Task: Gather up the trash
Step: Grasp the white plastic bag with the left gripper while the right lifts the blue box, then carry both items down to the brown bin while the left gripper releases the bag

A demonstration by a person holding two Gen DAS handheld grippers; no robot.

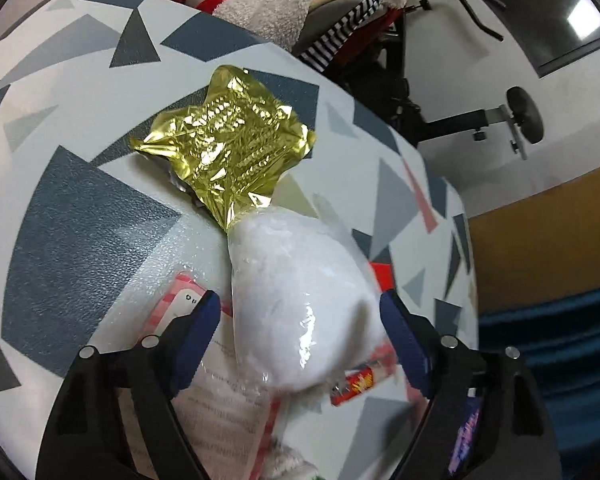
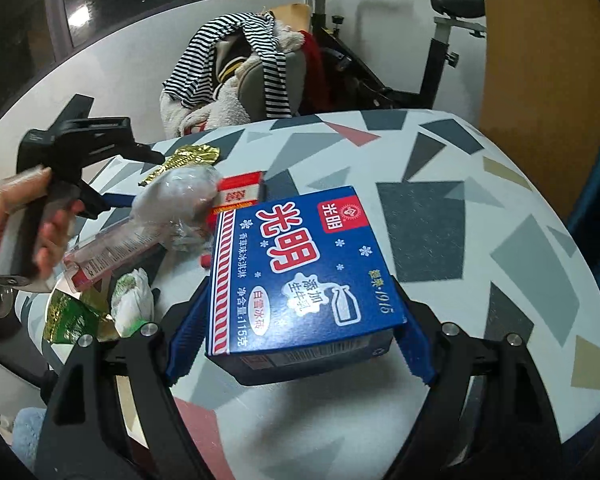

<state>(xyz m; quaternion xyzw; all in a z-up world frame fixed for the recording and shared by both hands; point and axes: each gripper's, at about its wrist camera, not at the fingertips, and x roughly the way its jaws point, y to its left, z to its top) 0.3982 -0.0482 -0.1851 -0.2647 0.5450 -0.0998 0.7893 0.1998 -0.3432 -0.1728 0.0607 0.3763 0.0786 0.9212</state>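
Observation:
My left gripper (image 1: 300, 334) is open, its blue pads on either side of a white wad in clear plastic (image 1: 300, 300) without pressing it. A crumpled gold foil wrapper (image 1: 228, 140) lies just beyond the wad. A flat plastic sleeve with pink-red stripes (image 1: 220, 400) lies under it, with a small red packet (image 1: 360, 384) beside. My right gripper (image 2: 296, 336) is shut on a blue ice-cream box (image 2: 300, 276), holding its near end. The left gripper (image 2: 92, 168) and the wad (image 2: 180, 204) show in the right wrist view, with a red-white carton (image 2: 240, 192) behind the box.
The round table (image 2: 480, 240) has a grey, blue and pink triangle pattern. A green-gold wrapper (image 2: 72, 316) and a white crumpled wrapper (image 2: 134, 296) lie near its left edge. A chair heaped with striped clothes (image 2: 236, 72) and an exercise bike (image 2: 440, 40) stand beyond.

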